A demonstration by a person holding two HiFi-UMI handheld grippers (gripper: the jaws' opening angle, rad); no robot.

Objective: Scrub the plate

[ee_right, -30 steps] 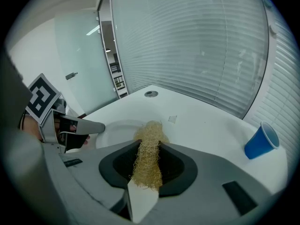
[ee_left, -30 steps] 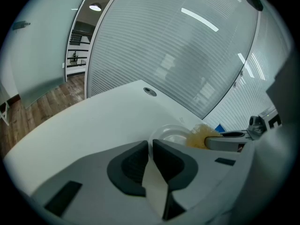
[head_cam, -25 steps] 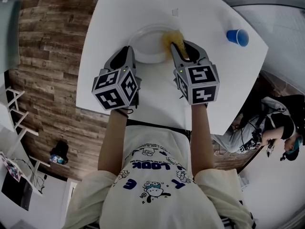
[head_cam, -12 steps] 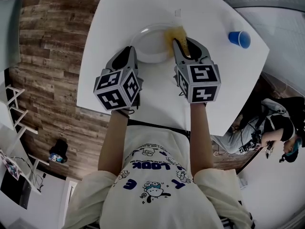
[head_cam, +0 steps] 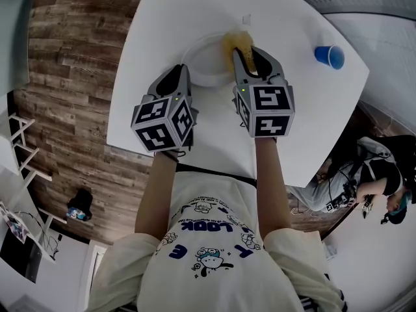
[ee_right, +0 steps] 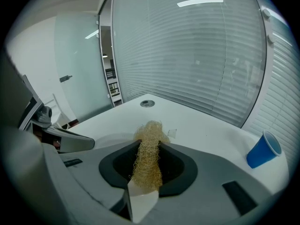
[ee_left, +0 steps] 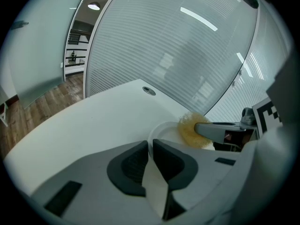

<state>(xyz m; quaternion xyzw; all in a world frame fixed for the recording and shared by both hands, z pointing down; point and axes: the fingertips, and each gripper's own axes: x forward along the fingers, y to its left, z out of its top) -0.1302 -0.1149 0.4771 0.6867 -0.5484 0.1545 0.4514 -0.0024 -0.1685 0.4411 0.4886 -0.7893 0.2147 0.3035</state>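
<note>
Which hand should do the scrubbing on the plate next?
The right. The right gripper is shut on the yellow scrubber, which rests on the plate at its far right edge. The left gripper pinches the plate's near rim, so it looks better used for steadying.

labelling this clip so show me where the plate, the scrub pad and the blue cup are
plate [head_cam: 203, 62], head view, bare white inside of it
scrub pad [head_cam: 235, 43], head view, yellow mesh just past the right tool's tips
blue cup [head_cam: 329, 56], head view, middle of the cup
</note>
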